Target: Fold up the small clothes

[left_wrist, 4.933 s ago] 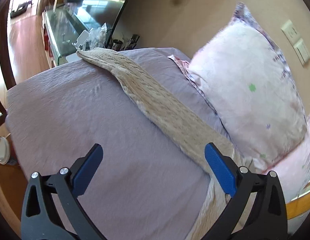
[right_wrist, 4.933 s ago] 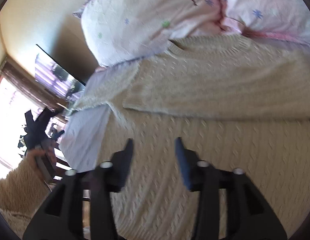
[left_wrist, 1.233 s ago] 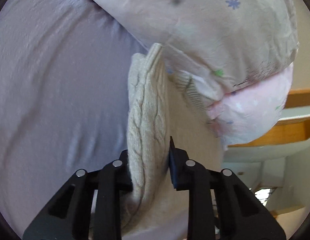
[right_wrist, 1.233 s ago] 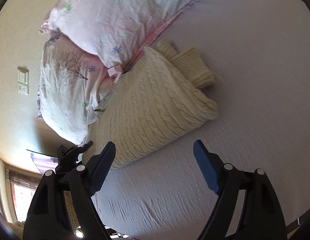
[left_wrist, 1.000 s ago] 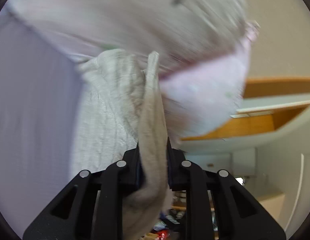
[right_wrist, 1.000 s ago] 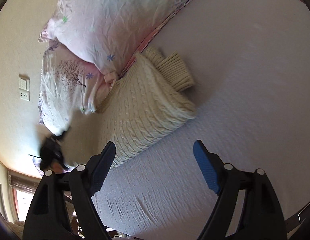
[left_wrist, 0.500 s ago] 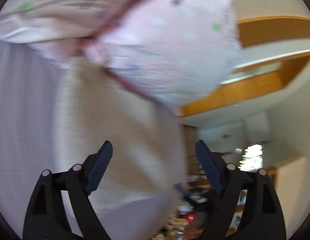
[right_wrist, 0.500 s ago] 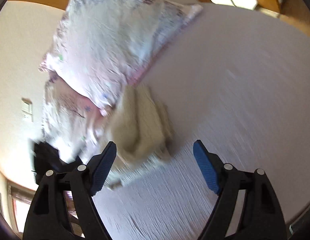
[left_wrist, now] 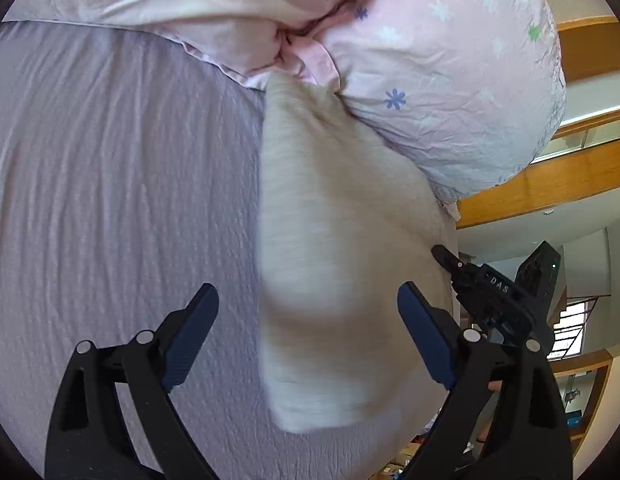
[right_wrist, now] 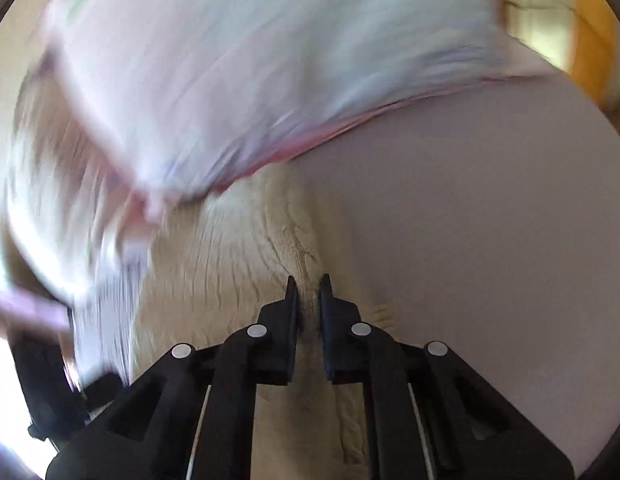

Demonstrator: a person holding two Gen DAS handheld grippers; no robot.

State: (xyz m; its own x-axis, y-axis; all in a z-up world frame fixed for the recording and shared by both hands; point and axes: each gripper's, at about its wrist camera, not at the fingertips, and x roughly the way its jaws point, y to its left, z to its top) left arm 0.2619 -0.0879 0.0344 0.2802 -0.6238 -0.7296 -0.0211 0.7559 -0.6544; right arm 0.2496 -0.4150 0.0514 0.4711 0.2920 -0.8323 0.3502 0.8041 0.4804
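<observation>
Right gripper [right_wrist: 308, 294]: jaws nearly together, pinching a ridge of the cream sweater [right_wrist: 238, 256] at its right edge. Fabric runs from the tips toward 11 o'clock and under the pillow [right_wrist: 238, 80]; the bedsheet [right_wrist: 490, 220] lies bare from 1 to 3 o'clock. This view is motion-blurred.

Left gripper [left_wrist: 308, 336]: jaws spread wide, holding nothing, hovering over the near end of the sweater [left_wrist: 330, 240]. The bundle sits dead ahead between the fingers, long axis 6 to 12, far tip tucked against the pillow [left_wrist: 450, 80] at 12. Sheet [left_wrist: 110, 180] at 9 to 11.

Judgement: right hand has the cloth, so it's nearer the next fold; the left needs to drop straight down to grab.
</observation>
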